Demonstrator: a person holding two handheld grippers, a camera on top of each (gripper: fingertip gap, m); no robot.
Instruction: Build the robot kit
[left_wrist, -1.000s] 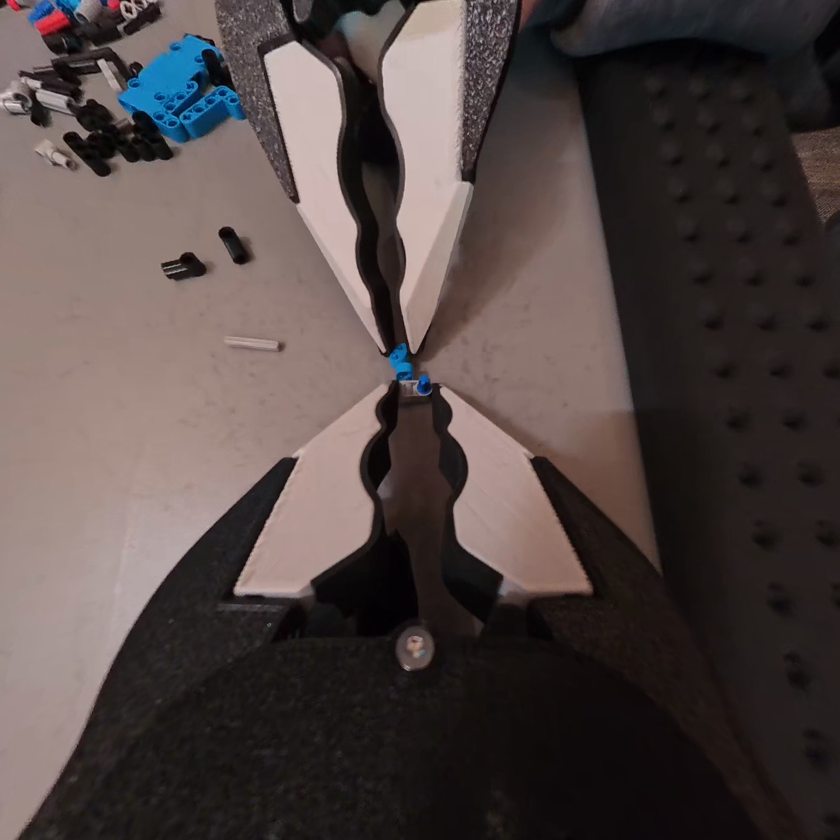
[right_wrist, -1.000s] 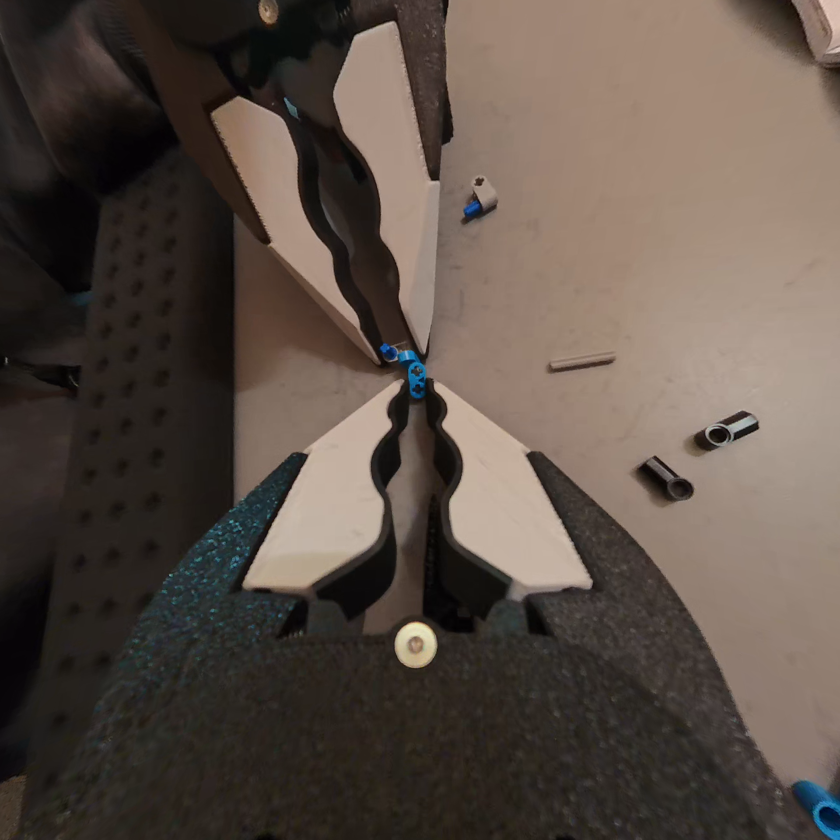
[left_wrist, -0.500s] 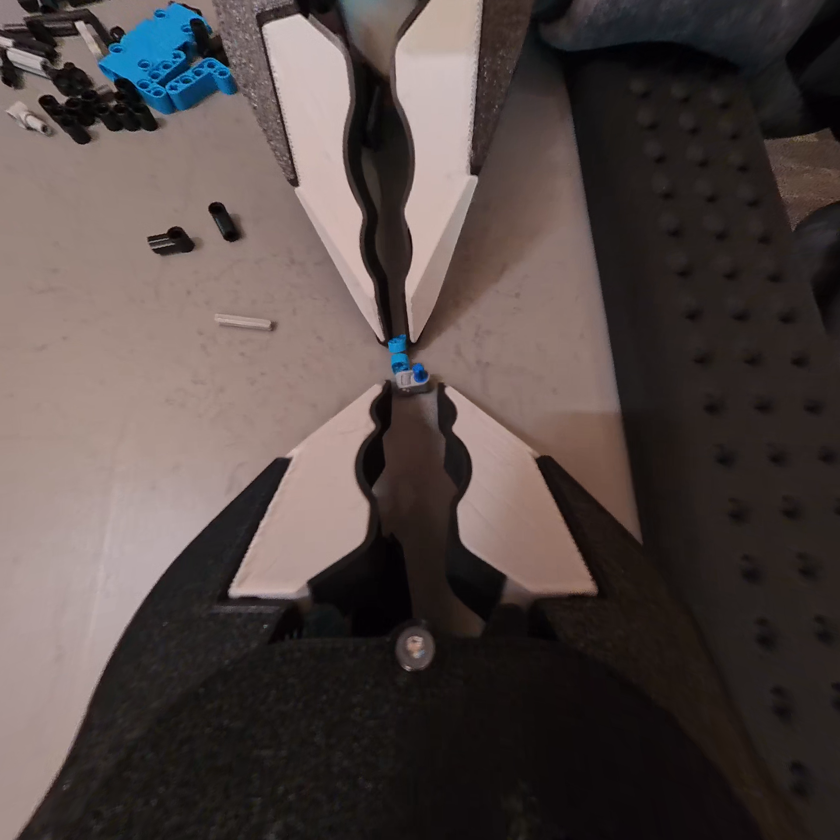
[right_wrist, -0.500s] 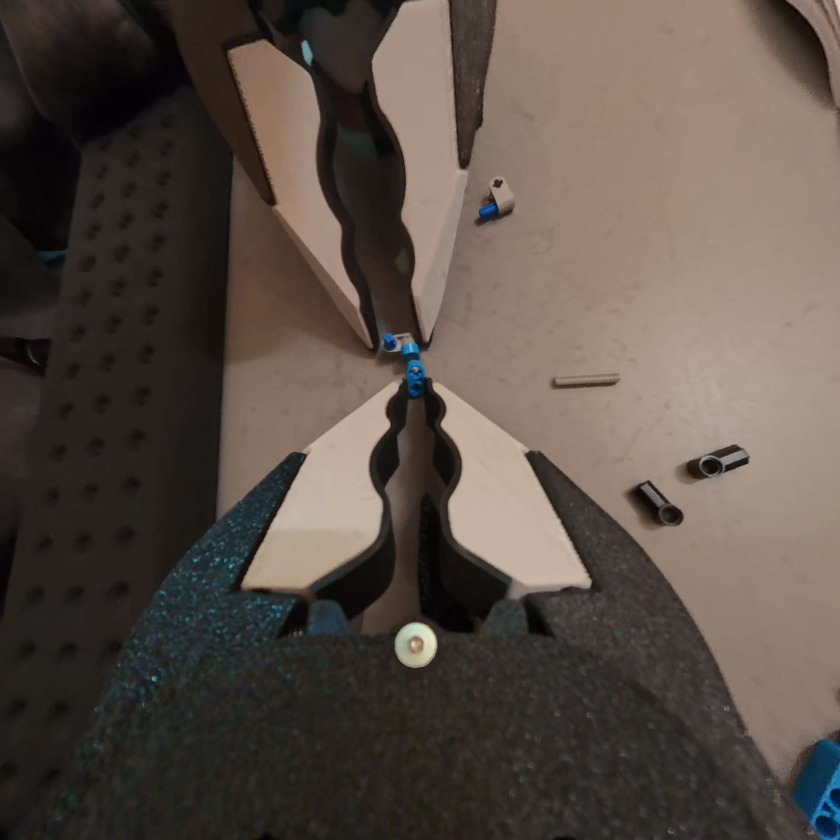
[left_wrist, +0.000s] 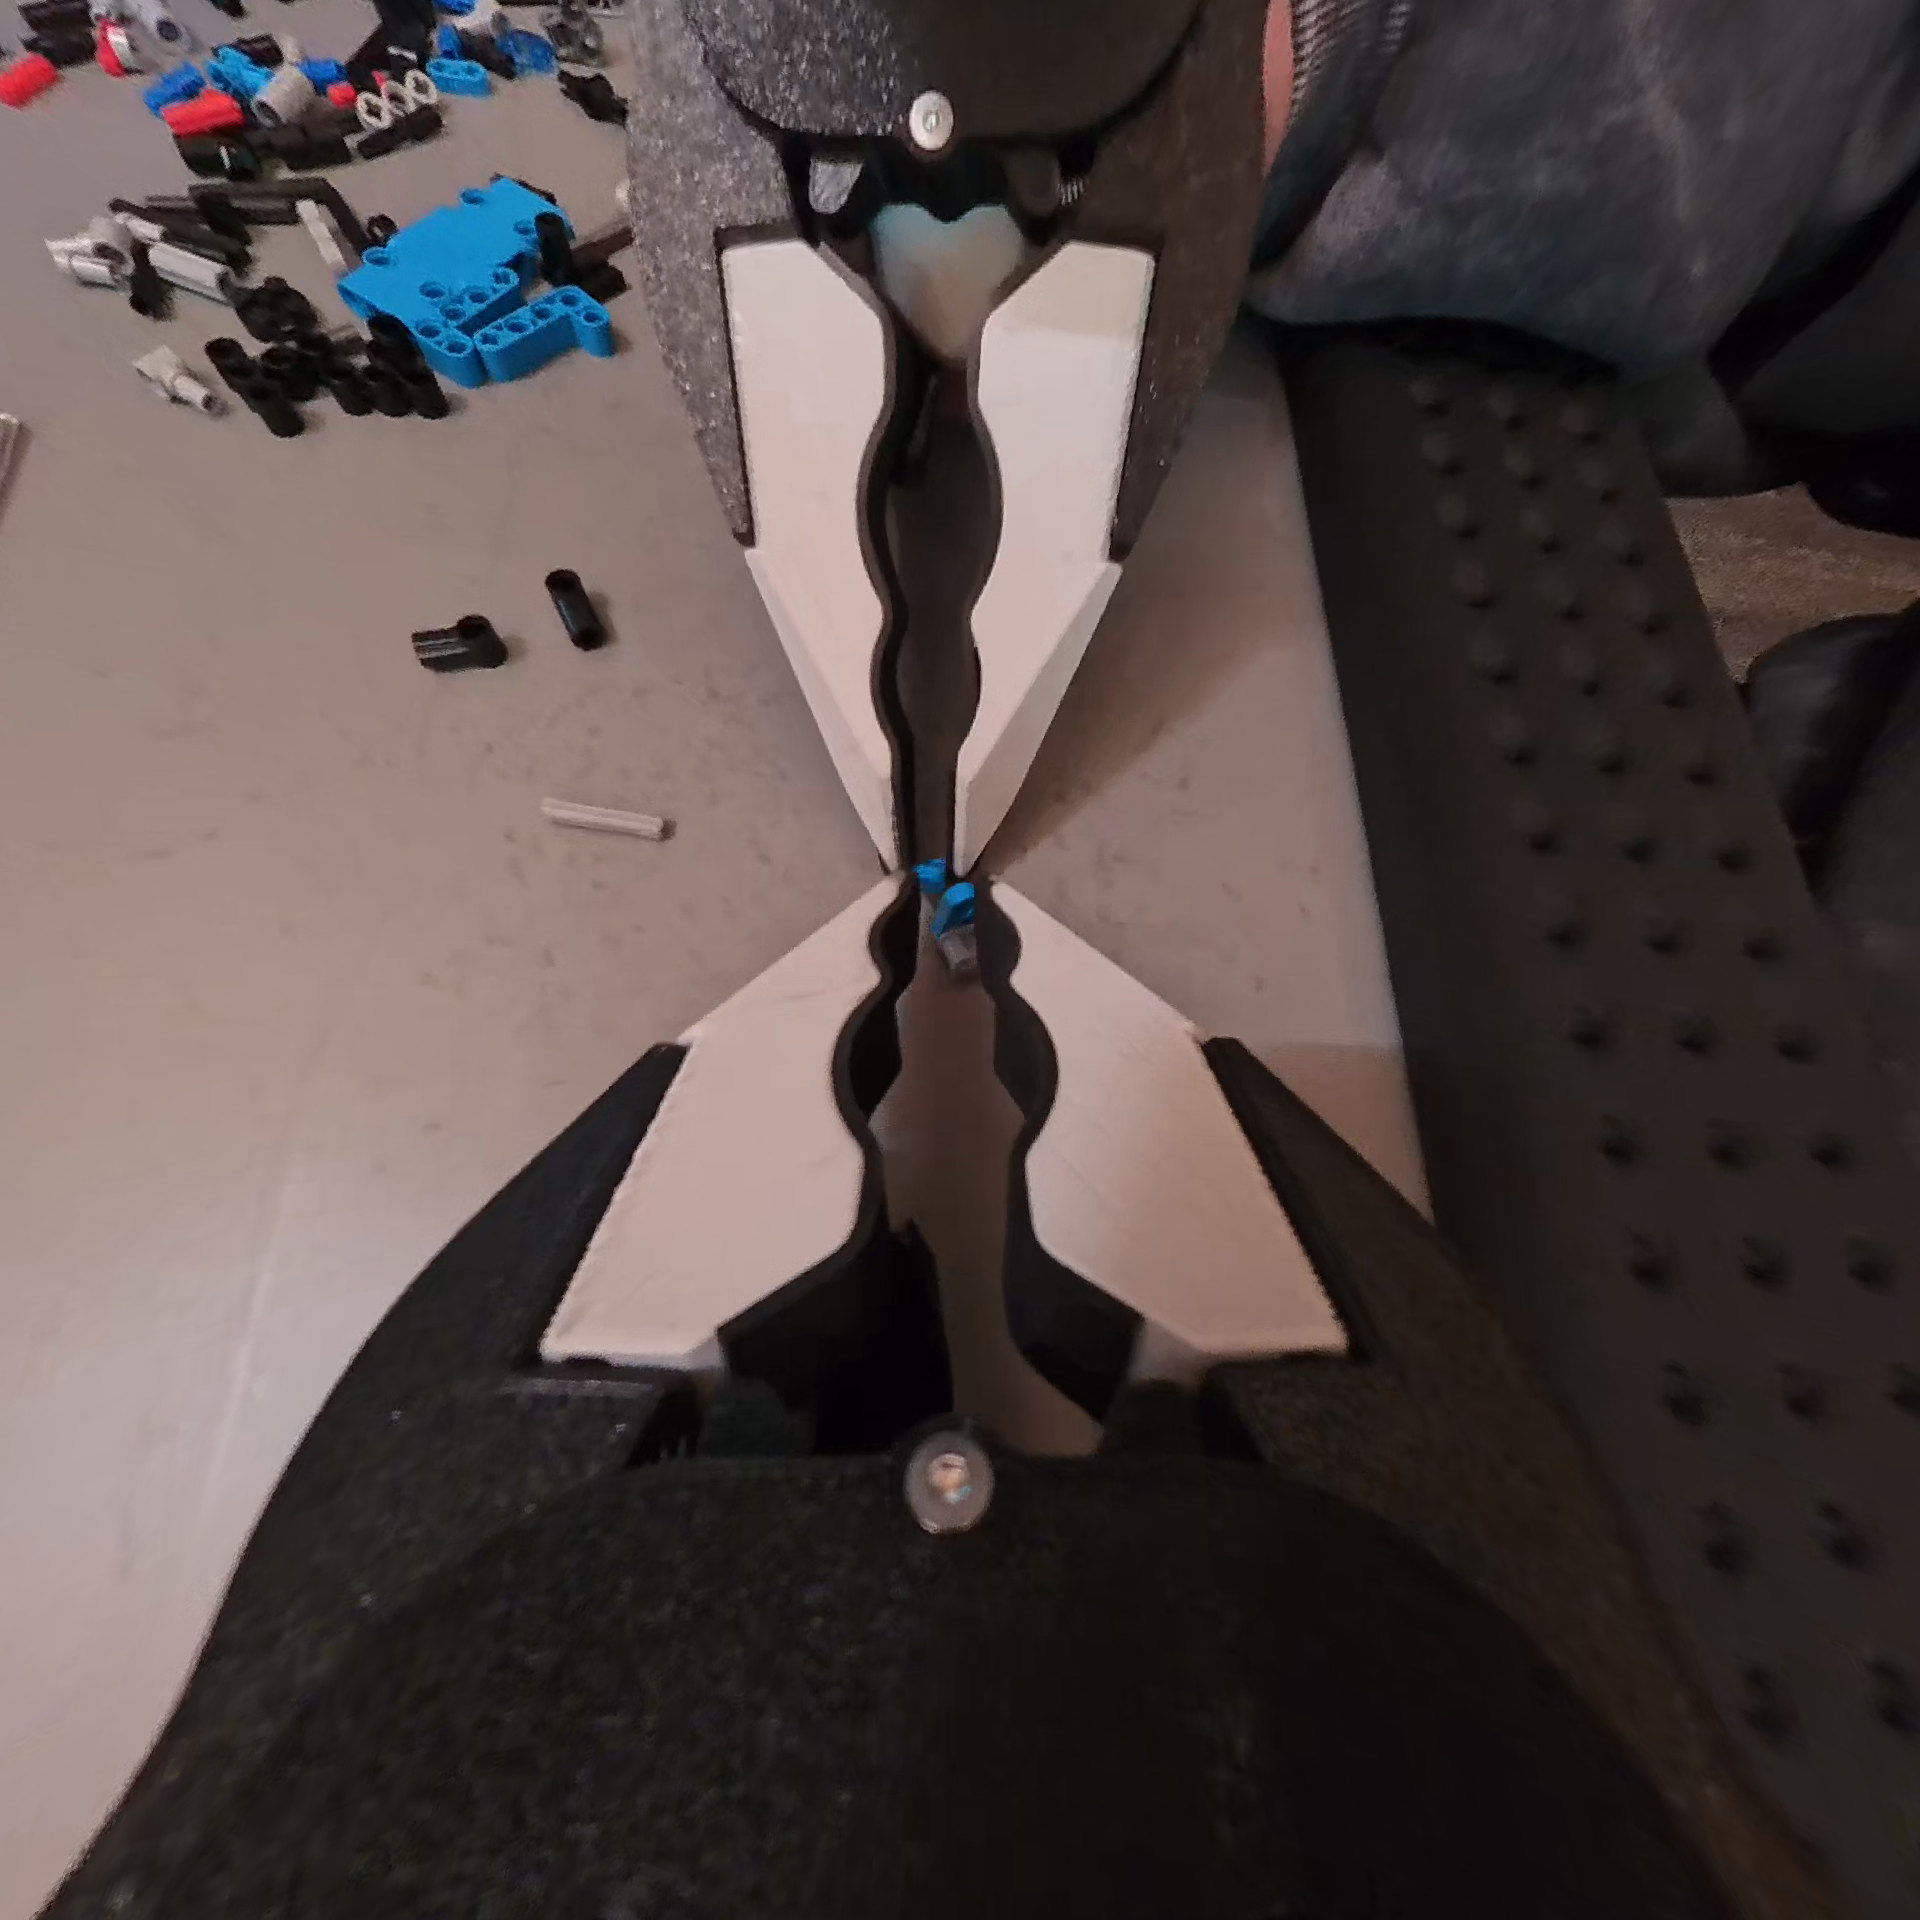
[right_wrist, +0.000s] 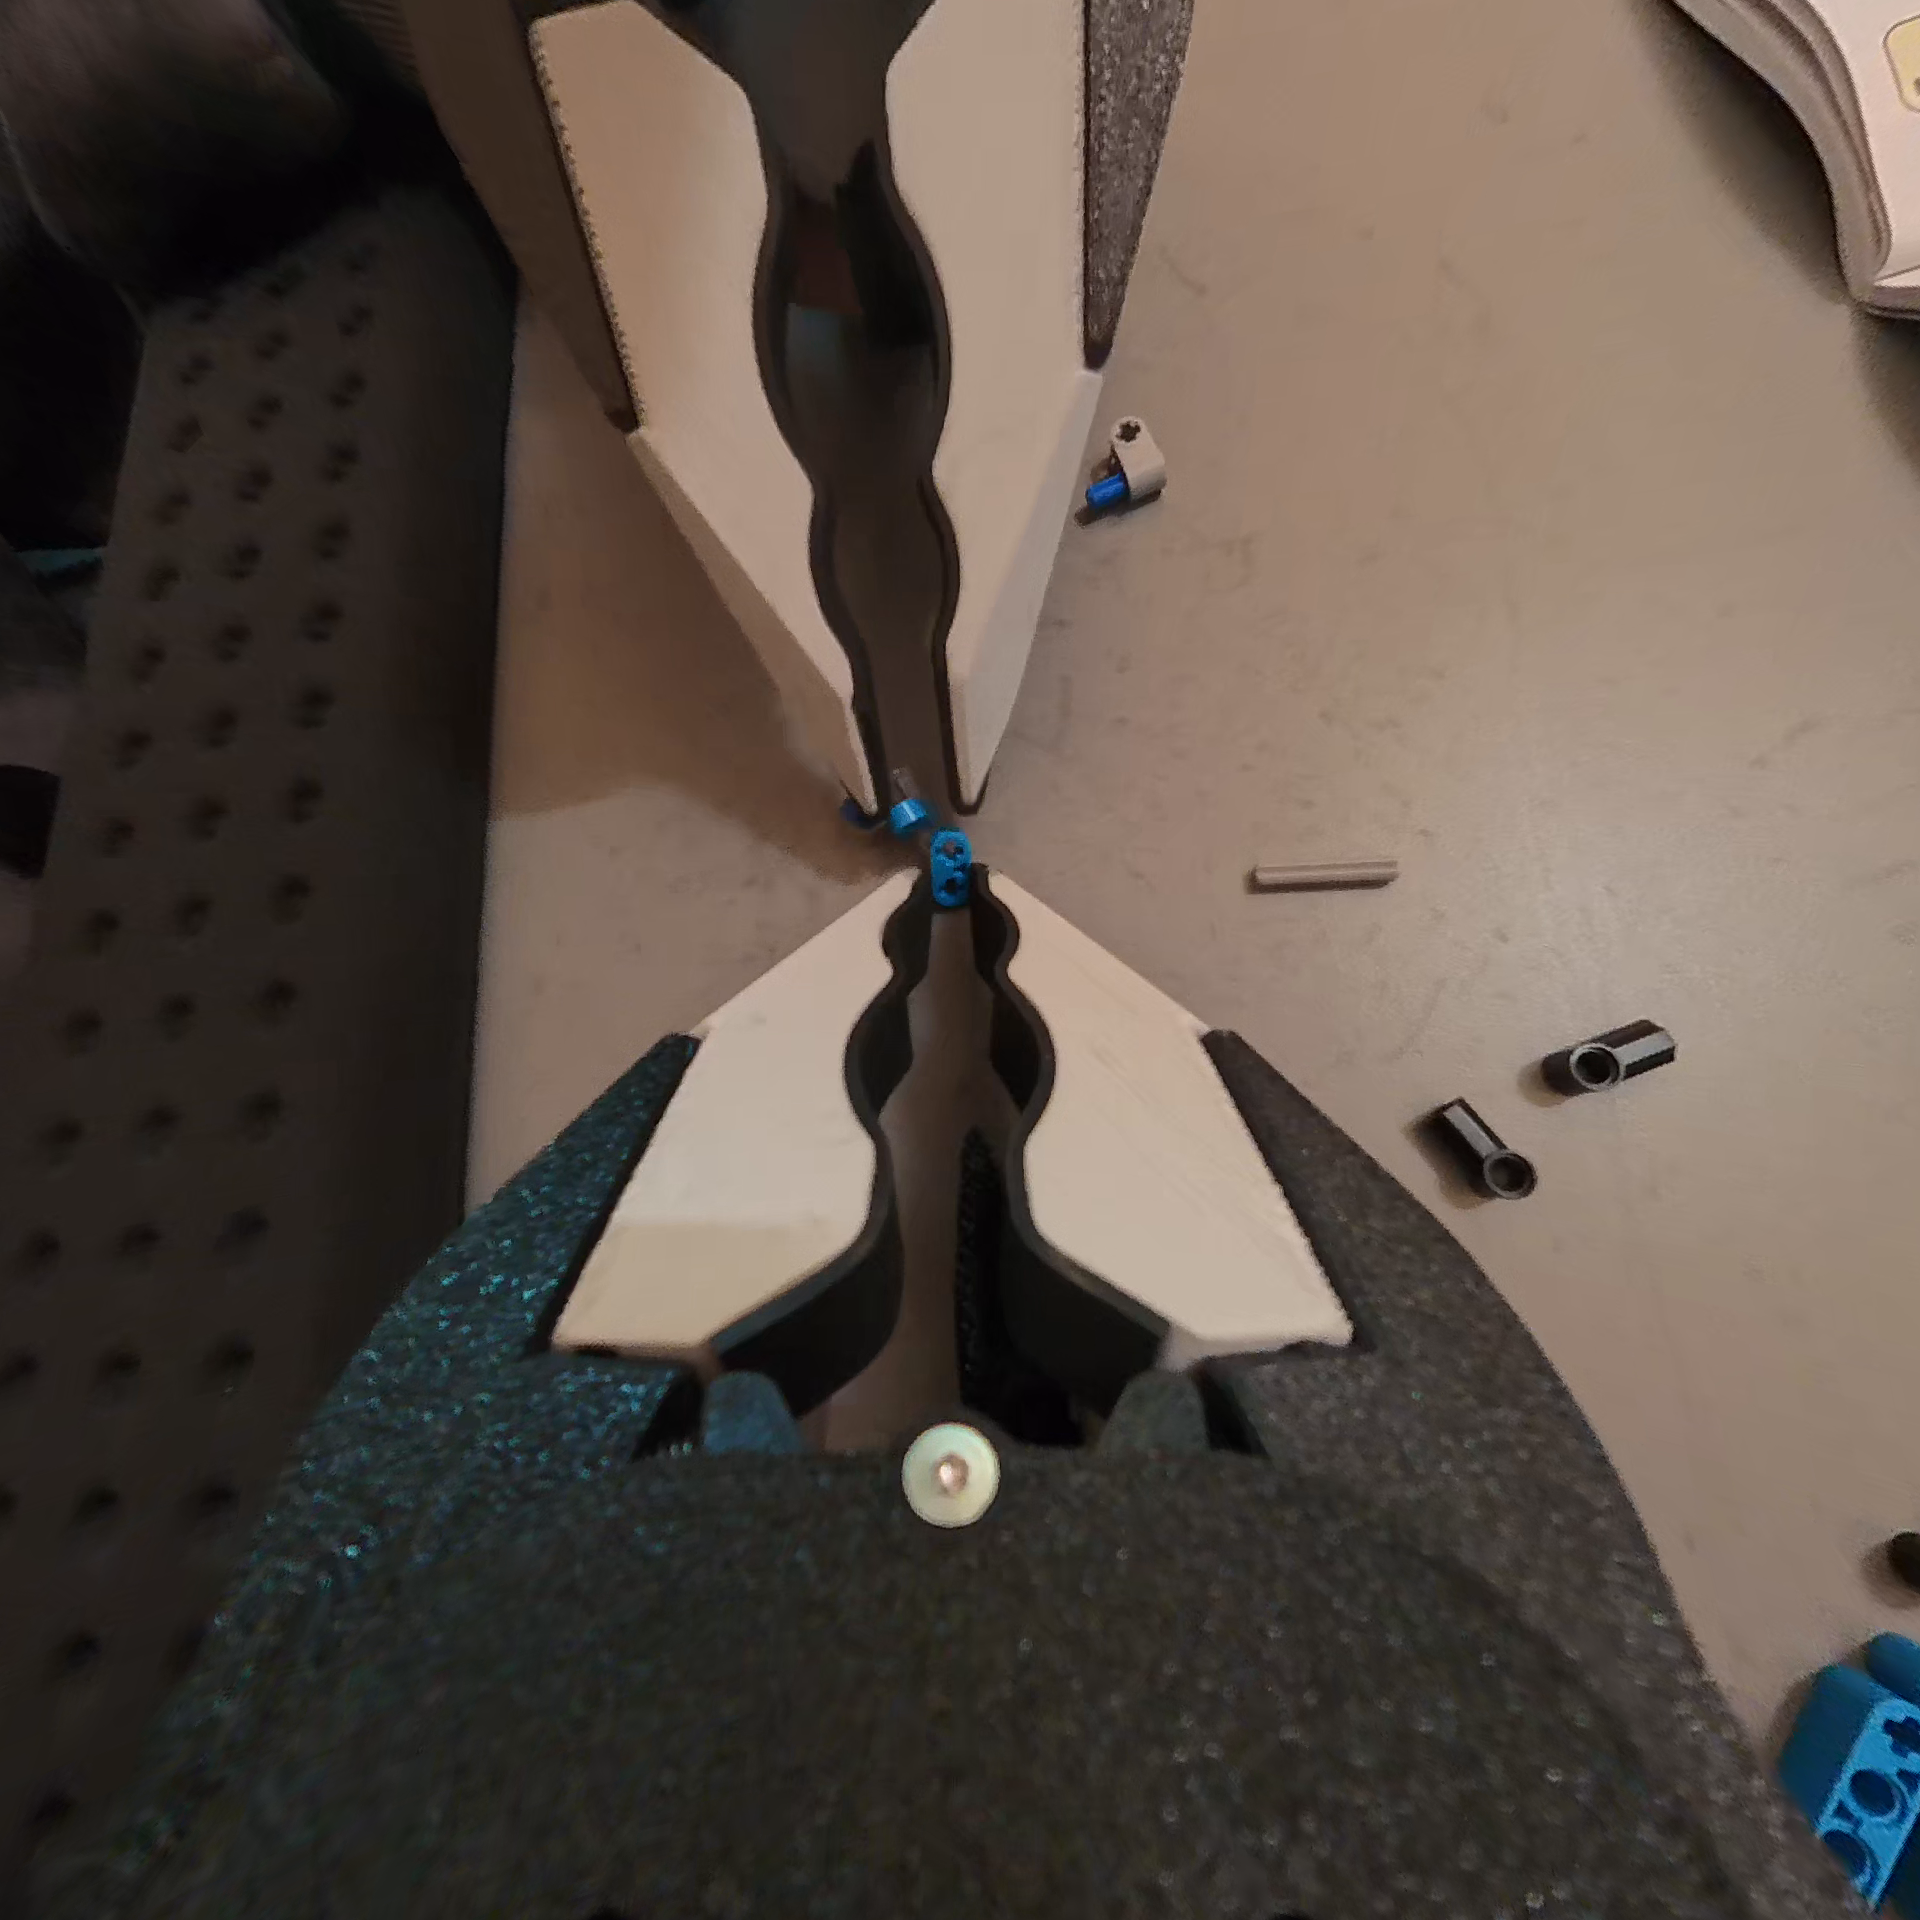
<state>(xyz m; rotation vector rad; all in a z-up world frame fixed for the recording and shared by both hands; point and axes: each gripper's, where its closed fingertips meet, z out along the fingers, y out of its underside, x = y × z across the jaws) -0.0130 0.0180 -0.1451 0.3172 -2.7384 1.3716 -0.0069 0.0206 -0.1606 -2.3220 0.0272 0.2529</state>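
My left gripper (left_wrist: 951, 896) and right gripper (right_wrist: 948, 883) meet tip to tip just above the grey table (left_wrist: 312, 1039). The right gripper is shut on a small blue two-hole connector (right_wrist: 948, 864). This connector also shows in the left wrist view (left_wrist: 928, 873). A small grey connector with a blue pin (left_wrist: 954, 932) hangs against it, between my left fingertips. The left jaws stand narrowly apart with a sliver of space beside the grey piece. In the right wrist view the left gripper (right_wrist: 914, 795) comes from the top, around the grey piece (right_wrist: 902, 798).
A pile of blue, black, red and grey parts (left_wrist: 457, 281) lies far left. Two black connectors (left_wrist: 457, 644) and a grey axle (left_wrist: 603, 818) lie loose. A black perforated mat (left_wrist: 1558, 935) borders the table. A grey connector (right_wrist: 1130, 468), a blue beam (right_wrist: 1860, 1787) and a booklet (right_wrist: 1849, 156) also show. Left and right tips are no more than a few centimetres apart. The right tips stand about 6 cm off the grey axle (left_wrist: 603, 818). The right camera catches it too, in the right wrist view (right_wrist: 1329, 881).
My left jaws widened, then narrowed, and moved forward around the grey piece. The piece turned from lying across the tips to pointing along the fingers. My right gripper kept its hold.
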